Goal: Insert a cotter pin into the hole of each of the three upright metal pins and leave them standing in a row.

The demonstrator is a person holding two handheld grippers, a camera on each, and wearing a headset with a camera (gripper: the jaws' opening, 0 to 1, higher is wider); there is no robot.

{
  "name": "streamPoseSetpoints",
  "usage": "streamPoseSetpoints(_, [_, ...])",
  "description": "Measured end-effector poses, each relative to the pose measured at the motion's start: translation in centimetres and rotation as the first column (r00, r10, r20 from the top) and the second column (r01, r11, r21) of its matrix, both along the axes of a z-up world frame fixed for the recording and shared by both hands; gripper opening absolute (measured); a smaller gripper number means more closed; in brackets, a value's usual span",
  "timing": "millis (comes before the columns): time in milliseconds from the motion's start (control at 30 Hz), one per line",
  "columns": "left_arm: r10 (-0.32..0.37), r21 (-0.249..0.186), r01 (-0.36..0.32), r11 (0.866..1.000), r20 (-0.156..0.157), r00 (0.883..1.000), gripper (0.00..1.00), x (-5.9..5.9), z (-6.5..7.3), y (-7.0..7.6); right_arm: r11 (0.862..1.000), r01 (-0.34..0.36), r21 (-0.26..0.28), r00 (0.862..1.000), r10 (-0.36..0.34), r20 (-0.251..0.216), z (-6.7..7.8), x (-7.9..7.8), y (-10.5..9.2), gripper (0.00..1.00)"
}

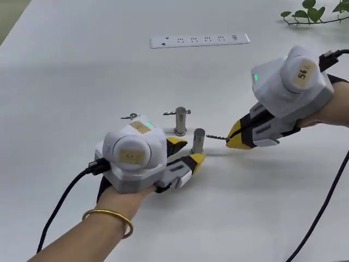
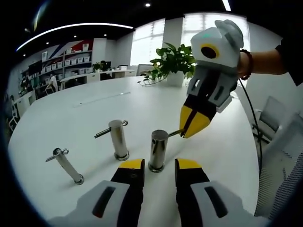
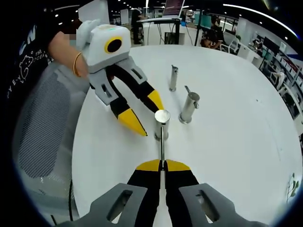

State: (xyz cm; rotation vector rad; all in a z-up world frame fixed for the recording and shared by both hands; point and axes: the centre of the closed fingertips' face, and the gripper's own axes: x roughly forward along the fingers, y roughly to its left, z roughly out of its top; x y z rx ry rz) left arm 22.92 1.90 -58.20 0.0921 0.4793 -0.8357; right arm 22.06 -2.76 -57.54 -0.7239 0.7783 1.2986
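Three metal pins stand on the white table (image 1: 82, 82). The nearest pin (image 1: 198, 141) (image 2: 158, 150) (image 3: 162, 124) stands between the tips of my open left gripper (image 1: 187, 151) (image 2: 158, 165), which does not touch it. My right gripper (image 1: 233, 140) (image 3: 162, 165) is shut on a cotter pin (image 1: 218, 137) (image 3: 162, 146) whose tip meets the top of that pin. The middle pin (image 1: 180, 121) (image 2: 118, 139) has a cotter pin through it. So does the far pin (image 2: 66, 163), which leans; in the head view my left gripper mostly hides it.
A white power strip (image 1: 200, 40) lies at the table's far side, and a plant sprig (image 1: 313, 13) reaches in at the top right. Black cables trail from both grippers toward the near edge. A mesh chair (image 3: 42, 123) stands beside the table.
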Motion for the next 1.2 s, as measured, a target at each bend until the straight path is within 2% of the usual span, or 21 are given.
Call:
streamPoseSetpoints(500, [0.028,0.020,-0.028,0.999,-0.004,1.000,0.17,0.8,-0.9,-1.2,1.000,-0.021,-0.001,1.000,0.021,0.002,-0.1,0.4,0.4,0.00])
streamPoseSetpoints(667, [0.049,0.031,-0.048,0.998,-0.011,0.999,0.11,1.3,-1.2,-1.0,0.999,-0.034,-0.010,0.999,0.034,0.007,-0.1,0.4,0.3,0.00])
streamPoseSetpoints(700, [0.049,0.025,-0.048,0.999,-0.019,0.999,0.11,1.3,-1.2,-1.0,0.999,-0.036,-0.011,0.999,0.036,0.010,-0.1,0.5,0.3,0.00])
streamPoseSetpoints(1033, [0.030,0.032,-0.029,0.999,-0.014,0.999,0.10,1.4,-1.3,-1.0,0.999,-0.049,-0.012,0.999,0.049,0.016,0.1,0.6,0.5,0.00])
streamPoseSetpoints(1133, [0.012,0.043,-0.012,0.999,-0.005,1.000,0.10,1.3,-1.3,-1.1,0.998,-0.064,-0.027,0.998,0.065,0.026,0.1,0.7,0.5,0.00])
streamPoseSetpoints(1200, [0.009,0.043,-0.009,0.999,-0.006,1.000,0.10,1.3,-1.3,-1.1,0.998,-0.066,-0.014,0.998,0.067,0.020,0.2,0.6,0.7,0.00])
